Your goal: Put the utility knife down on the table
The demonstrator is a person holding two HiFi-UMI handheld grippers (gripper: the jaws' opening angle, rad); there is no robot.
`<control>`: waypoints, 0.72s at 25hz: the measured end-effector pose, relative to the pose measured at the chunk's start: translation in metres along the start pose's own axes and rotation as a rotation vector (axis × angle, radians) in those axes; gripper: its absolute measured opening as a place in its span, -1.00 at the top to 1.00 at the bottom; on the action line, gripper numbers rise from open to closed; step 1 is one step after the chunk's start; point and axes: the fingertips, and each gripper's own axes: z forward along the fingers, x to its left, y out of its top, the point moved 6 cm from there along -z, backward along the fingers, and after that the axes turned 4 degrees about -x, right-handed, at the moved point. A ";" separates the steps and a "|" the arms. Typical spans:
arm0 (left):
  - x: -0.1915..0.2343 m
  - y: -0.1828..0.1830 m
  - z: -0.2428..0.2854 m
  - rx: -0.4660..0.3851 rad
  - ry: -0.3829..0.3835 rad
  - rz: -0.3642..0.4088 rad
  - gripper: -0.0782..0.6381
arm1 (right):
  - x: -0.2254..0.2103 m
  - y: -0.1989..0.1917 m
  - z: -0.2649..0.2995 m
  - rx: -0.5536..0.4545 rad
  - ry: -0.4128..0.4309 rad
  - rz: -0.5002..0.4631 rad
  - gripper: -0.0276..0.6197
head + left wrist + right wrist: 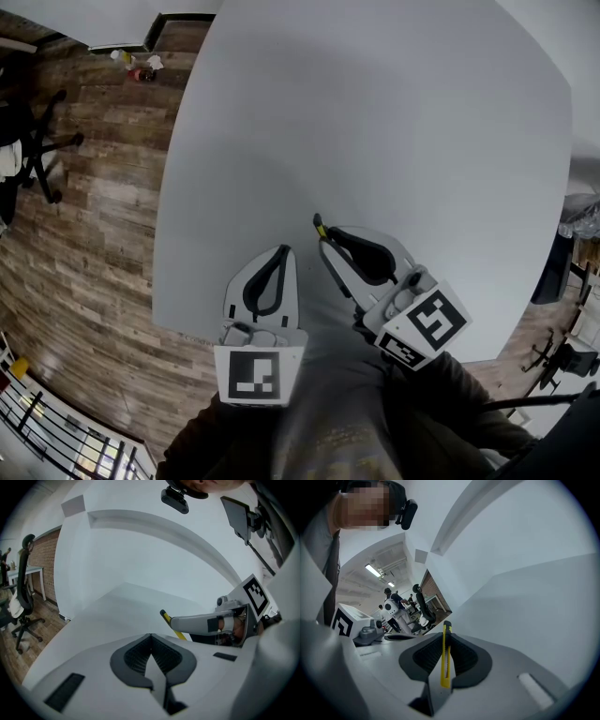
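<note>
A slim yellow utility knife (446, 656) with a black tip is clamped edge-on between the jaws of my right gripper (446, 641), which is shut on it. In the head view its tip (319, 225) pokes out past the right gripper (330, 242) over the near part of the grey table (375, 122). From the left gripper view the knife (172, 626) sticks out of the right gripper at the right. My left gripper (281, 253) sits just left of it, jaws shut with nothing between them, (151, 641) over the table's near edge.
The grey table takes up most of the head view, with wooden floor (84, 234) to its left. An office chair (28, 141) stands at far left. Small objects (141, 67) lie on the floor near the table's far left corner.
</note>
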 end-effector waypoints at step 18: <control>0.007 -0.006 0.007 0.024 -0.010 -0.006 0.77 | -0.008 -0.009 0.007 0.025 -0.016 0.022 0.76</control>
